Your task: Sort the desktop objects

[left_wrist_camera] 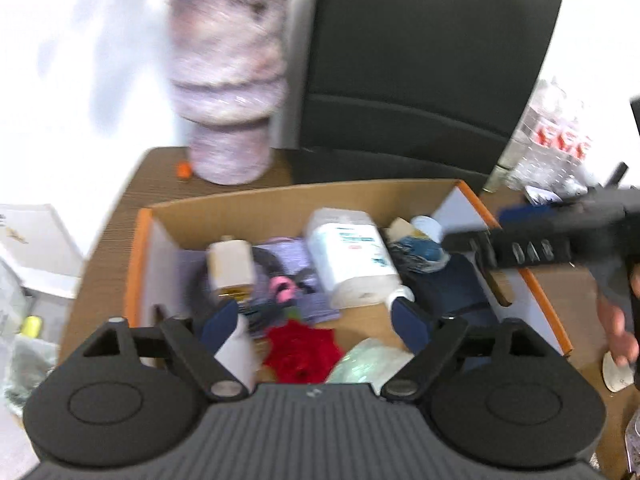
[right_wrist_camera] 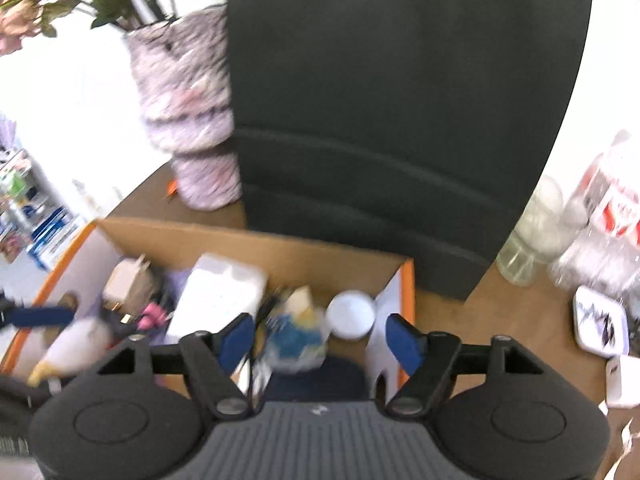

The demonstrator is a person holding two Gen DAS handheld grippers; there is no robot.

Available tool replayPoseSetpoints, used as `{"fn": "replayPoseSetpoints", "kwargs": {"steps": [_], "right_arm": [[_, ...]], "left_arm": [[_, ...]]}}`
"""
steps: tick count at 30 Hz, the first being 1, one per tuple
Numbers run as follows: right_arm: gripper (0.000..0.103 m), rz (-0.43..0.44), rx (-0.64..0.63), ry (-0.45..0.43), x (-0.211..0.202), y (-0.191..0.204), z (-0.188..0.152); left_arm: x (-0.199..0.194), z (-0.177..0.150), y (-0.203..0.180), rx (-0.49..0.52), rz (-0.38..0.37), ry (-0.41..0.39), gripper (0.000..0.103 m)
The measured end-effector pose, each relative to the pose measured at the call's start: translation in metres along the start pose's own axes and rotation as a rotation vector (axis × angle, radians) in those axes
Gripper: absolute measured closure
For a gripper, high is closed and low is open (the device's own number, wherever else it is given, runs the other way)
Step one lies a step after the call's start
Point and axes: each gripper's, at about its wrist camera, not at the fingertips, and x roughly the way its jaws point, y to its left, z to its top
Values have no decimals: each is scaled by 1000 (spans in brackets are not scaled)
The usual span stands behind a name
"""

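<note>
An open cardboard box with orange edges holds several things: a white wipes pack, a cream block, a red cloth flower, a blue-and-white bag and a round white lid. My left gripper hangs open over the box's near side. A blurred white object lies just by its left finger, with no pad pressing on it. My right gripper is open above the box's right end, over the bag and lid. It also shows as the right gripper in the left wrist view.
A mottled pink vase with flowers and a tall black padded panel stand behind the box. Clear plastic bottles and a white tin crowd the desk at the right. A person's hand holds the right gripper.
</note>
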Motion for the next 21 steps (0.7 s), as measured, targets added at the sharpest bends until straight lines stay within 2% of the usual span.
{"fn": "replayPoseSetpoints", "kwargs": {"steps": [2, 5, 9, 11, 13, 16, 19, 21], "right_arm": [[19, 20, 11, 40, -5, 5, -9], [17, 38, 43, 99, -13, 12, -23], [13, -6, 73, 104, -35, 24, -40], [13, -14, 78, 102, -47, 28, -49], [12, -24, 89, 91, -60, 32, -57], [4, -33, 119, 66, -77, 39, -74], [4, -37, 139, 12, -96, 47, -98], [4, -46, 148, -30, -107, 54, -115]], "left_arm": [[-17, -1, 4, -1, 57, -22, 6], [-33, -6, 9, -26, 163, -16, 1], [-46, -17, 20, -78, 239, 40, 0], [-53, -27, 23, -84, 272, 43, 0], [-61, -37, 25, -97, 287, 40, 0], [-79, -57, 26, -127, 271, 7, 0], [-98, -82, 21, -136, 260, -93, 0], [-108, -99, 15, -107, 255, -126, 0]]}}
